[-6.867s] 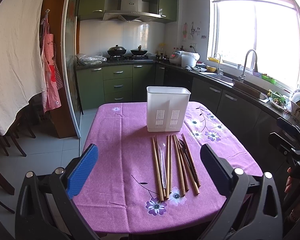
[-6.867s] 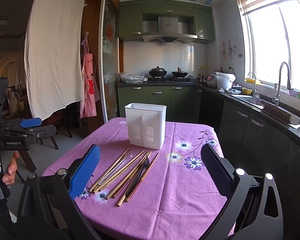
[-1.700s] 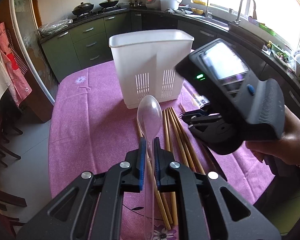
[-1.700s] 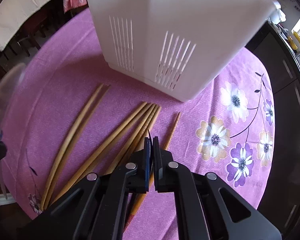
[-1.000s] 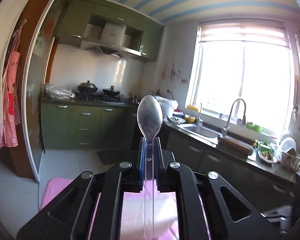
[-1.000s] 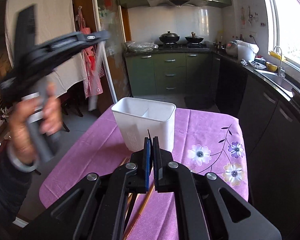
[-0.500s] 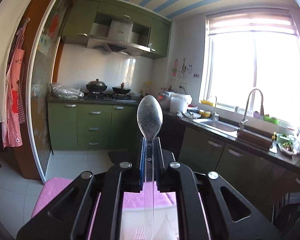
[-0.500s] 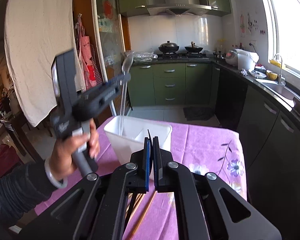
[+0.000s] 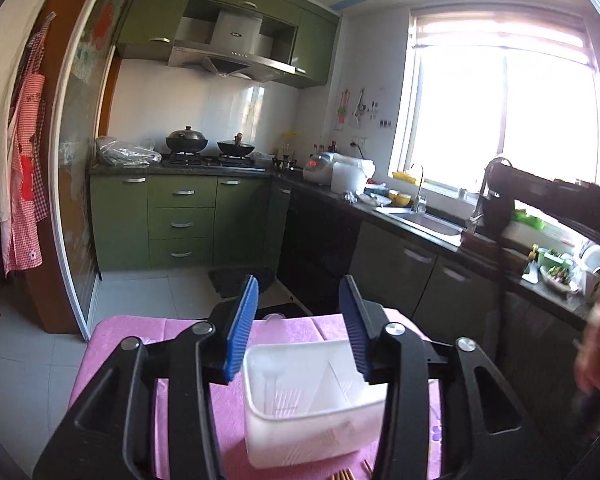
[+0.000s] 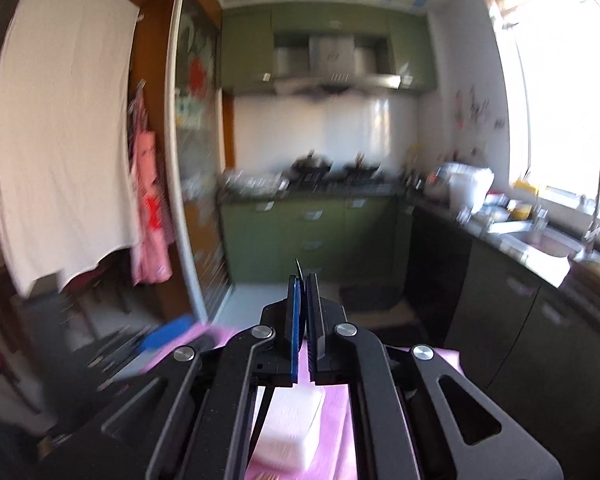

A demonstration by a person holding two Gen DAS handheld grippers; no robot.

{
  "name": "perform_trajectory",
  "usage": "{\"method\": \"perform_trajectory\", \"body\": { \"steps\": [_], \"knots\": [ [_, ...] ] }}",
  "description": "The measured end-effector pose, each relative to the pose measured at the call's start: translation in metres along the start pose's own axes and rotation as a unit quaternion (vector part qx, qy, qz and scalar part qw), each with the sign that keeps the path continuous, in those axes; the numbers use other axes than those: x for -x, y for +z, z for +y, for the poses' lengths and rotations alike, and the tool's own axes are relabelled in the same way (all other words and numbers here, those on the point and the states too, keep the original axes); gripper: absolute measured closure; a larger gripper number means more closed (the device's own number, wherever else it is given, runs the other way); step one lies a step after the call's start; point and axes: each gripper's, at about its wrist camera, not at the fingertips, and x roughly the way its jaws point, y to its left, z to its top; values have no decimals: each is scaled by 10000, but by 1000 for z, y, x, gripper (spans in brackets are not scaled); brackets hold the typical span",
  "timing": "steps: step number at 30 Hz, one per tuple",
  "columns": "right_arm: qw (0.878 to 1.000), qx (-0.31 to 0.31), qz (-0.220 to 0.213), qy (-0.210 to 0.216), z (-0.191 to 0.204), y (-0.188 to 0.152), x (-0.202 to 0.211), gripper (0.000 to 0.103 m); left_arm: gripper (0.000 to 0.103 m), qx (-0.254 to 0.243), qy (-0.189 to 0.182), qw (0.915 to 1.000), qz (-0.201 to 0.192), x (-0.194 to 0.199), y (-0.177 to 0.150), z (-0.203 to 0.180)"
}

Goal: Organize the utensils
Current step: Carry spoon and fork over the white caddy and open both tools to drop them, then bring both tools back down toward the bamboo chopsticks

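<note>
Two grippers: left gripper point(image 9: 298, 324) opening, nothing pinched, over white caddy point(image 9: 312, 436); right gripper point(image 10: 302, 332) pinching black utensil point(image 10: 266, 412).

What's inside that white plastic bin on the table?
The white bin holds a clear plastic spoon standing in its left compartment, beside a divider. The bin's bottom is hidden by its front wall.

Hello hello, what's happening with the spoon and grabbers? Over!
Left gripper opening, nothing between fingers. Clear plastic spoon stands in white plastic utensil holder. Right gripper shut on thin black utensil.
</note>
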Motion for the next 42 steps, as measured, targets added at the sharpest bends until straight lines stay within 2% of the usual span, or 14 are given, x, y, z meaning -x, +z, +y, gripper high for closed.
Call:
{"method": "perform_trajectory", "body": {
  "steps": [4, 10, 13, 15, 17, 19, 23, 26, 29, 30, 32, 34, 37, 42],
  "knots": [
    [9970, 299, -498, -508, 10, 11, -26, 99, 53, 0, 19, 9999, -152, 30, 4, 3],
    [9957, 477, -297, -740, 16, -17, -77, 99, 50, 10, -33, 9999, -152, 60, 6, 8],
    [9964, 431, -183, -713, 14, -37, -85, 99, 50, 21, -63, 10000, -61, 66, 3, 8],
    [9968, 409, -119, -675, 12, -51, -82, 99, 50, 32, -45, 10000, 29, 67, 1, 9],
    [9973, 379, -80, -628, 10, -60, -79, 90, 49, 59, -63, 9999, 112, 69, -1, 10],
    [9974, 391, -66, -601, 9, -67, -73, 86, 49, 98, -63, 9997, 218, 68, -3, 10],
    [9977, 380, -167, -539, 8, -64, -48, 86, 49, 147, -47, 9986, 500, 68, -8, 8],
    [9979, 288, -255, -514, 3, -57, -17, 82, 46, 157, 25, 9955, 936, 65, -17, 6],
    [9984, 319, -90, -463, 0, -58, 21, 75, 46, 240, 55, 9863, 1633, 56, -32, 8],
    [9985, 328, -1, -427, -1, -61, 30, 75, 46, 263, 51, 9805, 1947, 52, -41, 8],
    [9979, 402, 328, -383, -3, -73, 47, 75, 47, 282, 60, 9704, 2400, 44, -54, 8],
    [9956, 451, 763, -297, -6, -92, 58, 75, 47, 214, 72, 9562, 2918, 33, -78, 8],
    [9902, 438, 1309, -207, -12, -120, 66, 75, 48, 52, 120, 9415, 3368, 20, -98, 6],
    [9819, 233, 1876, -85, -21, -161, 67, 75, 68, 117, 164, 9162, 4002, -5, -124, 8]
  ]
}}
